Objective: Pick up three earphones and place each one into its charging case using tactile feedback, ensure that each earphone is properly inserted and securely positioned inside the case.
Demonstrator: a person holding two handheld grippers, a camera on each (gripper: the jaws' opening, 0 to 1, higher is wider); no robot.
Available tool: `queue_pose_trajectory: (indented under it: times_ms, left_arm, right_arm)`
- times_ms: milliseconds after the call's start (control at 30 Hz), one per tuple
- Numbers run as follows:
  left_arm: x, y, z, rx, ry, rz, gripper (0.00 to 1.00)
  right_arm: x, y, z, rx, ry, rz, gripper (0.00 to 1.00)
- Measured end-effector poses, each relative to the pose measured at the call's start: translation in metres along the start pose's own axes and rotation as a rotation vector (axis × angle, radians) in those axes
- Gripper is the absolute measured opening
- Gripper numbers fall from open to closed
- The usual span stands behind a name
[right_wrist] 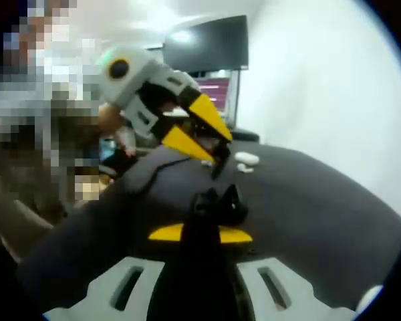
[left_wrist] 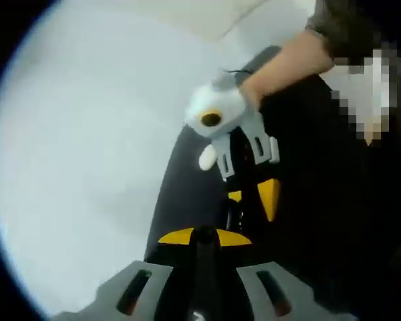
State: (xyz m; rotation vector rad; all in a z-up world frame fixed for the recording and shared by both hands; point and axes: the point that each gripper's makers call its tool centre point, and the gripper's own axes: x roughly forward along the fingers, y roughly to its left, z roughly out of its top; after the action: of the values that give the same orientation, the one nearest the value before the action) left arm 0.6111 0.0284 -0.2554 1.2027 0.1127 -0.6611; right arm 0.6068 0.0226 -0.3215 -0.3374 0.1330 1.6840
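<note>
Dark round bench with small white earphone pieces near its far edge, both hand-held grippers, left and right, nearly closed, each maybe pinching something small and dark, probably fitting an earphone, gentle pressing next.

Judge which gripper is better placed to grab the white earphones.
Left, probably. In the right gripper view the left gripper hovers just beside the white earphones, while the right gripper sits farther back, apparently shut on a dark object.
</note>
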Motion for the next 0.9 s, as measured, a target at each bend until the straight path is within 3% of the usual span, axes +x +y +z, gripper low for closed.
queue_pose_trajectory:
  times_ms: [167, 267, 367, 567, 633, 800, 833, 900]
  left_arm:
    - [0.003, -0.008, 0.003, 0.05, 0.005, 0.0, 0.09]
    - [0.004, -0.012, 0.0, 0.129, 0.046, -0.005, 0.09]
    - [0.005, -0.017, 0.001, 0.141, 0.05, -0.015, 0.09]
    - [0.007, -0.017, 0.001, 0.203, 0.073, -0.003, 0.09]
    - [0.007, -0.014, 0.0, 0.292, 0.106, 0.017, 0.09]
    - [0.007, -0.02, 0.004, 0.304, 0.102, 0.013, 0.09]
    - [0.006, -0.017, 0.003, 0.353, 0.121, 0.029, 0.09]
    - [0.008, -0.02, 0.002, 0.364, 0.13, 0.025, 0.09]
  right_arm:
    - [0.0, 0.0, 0.0, -0.002, 0.001, 0.0, 0.19]
    - [0.0, 0.0, 0.0, -0.002, 0.001, -0.001, 0.19]
    - [0.0, 0.0, 0.0, -0.003, 0.001, -0.001, 0.19]
    - [0.0, 0.0, 0.0, -0.004, 0.001, -0.001, 0.19]
    - [0.0, 0.0, 0.0, -0.004, 0.002, -0.001, 0.19]
    - [0.0, 0.001, 0.0, -0.004, 0.002, -0.001, 0.19]
    - [0.0, 0.001, 0.0, -0.005, 0.002, -0.001, 0.19]
    - [0.0, 0.001, 0.0, -0.004, 0.002, -0.001, 0.19]
